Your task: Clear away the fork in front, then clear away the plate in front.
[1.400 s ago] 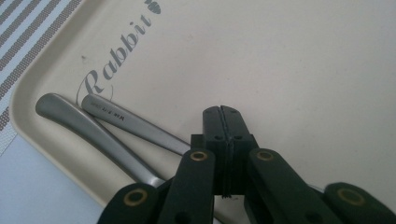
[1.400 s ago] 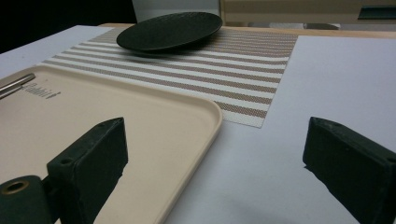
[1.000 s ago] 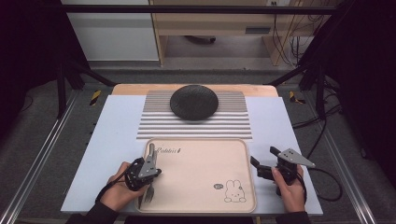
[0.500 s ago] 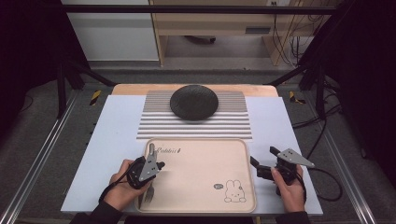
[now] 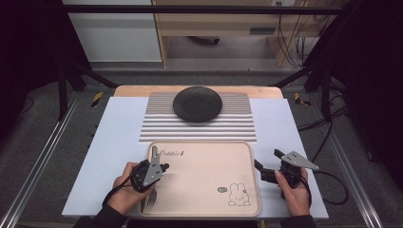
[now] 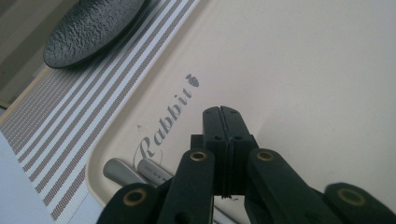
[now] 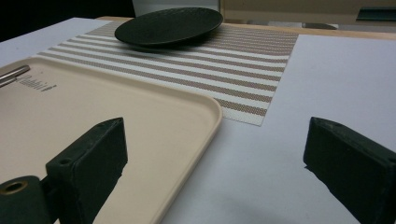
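High view: the left gripper [image 5: 159, 167] hovers over the left edge of the beige tray [image 5: 209, 190], its jaws pressed together with nothing visibly between them. The cutlery lies directly beneath it, long axis running from 6 to 12 o'clock along the tray's left rim: fork [image 5: 150, 199] tines emerge at 6 o'clock of the hand, and two metal handles [image 6: 140, 169] show just at 9 o'clock of the jaws in the left gripper view. The right gripper [image 5: 266, 171], jaws wide apart, rests off the tray at 3 o'clock, plainly the farther hand. The dark plate [image 5: 197, 103] sits on the striped mat [image 5: 237, 126] at 12 o'clock.
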`<state>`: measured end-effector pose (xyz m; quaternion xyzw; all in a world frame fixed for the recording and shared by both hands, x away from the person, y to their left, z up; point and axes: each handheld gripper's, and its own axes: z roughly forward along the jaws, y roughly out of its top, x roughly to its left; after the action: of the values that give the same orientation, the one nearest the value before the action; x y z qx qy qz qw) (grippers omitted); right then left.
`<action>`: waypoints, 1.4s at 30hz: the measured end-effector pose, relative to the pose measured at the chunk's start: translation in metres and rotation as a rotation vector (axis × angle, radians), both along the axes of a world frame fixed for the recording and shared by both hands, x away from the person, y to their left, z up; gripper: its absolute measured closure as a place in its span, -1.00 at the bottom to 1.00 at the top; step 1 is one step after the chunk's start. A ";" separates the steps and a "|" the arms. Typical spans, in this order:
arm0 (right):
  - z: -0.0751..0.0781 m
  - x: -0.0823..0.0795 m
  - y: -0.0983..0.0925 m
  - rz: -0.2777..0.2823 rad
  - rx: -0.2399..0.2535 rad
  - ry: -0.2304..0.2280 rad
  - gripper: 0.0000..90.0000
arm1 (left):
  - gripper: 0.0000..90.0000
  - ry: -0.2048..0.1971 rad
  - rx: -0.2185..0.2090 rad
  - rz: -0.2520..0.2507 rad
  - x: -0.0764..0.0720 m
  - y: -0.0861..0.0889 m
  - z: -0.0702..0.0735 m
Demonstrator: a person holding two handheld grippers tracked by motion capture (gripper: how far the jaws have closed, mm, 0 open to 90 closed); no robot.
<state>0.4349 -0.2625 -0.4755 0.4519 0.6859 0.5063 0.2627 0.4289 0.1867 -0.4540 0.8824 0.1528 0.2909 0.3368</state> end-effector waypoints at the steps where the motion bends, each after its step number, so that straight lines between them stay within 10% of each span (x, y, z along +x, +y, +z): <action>1: 0.000 0.000 0.000 0.000 -0.002 -0.002 -0.85 | 1.00 -0.001 0.001 -0.001 0.000 0.000 0.000; 21: 0.000 0.000 0.000 -0.004 -0.008 -0.003 -0.86 | 0.96 -0.048 0.005 -0.029 0.003 -0.008 0.007; 31: 0.001 -0.001 0.000 0.001 -0.011 -0.010 -0.87 | 0.14 -0.114 0.029 -0.035 0.024 -0.020 0.010; 42: 0.001 -0.001 0.001 0.011 -0.032 -0.008 -0.87 | -0.55 -0.080 0.045 -0.009 0.057 -0.039 0.014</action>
<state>0.4336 -0.2612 -0.4743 0.4416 0.6954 0.4985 0.2700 0.4858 0.1472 -0.4398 0.8782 0.1285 0.3277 0.3239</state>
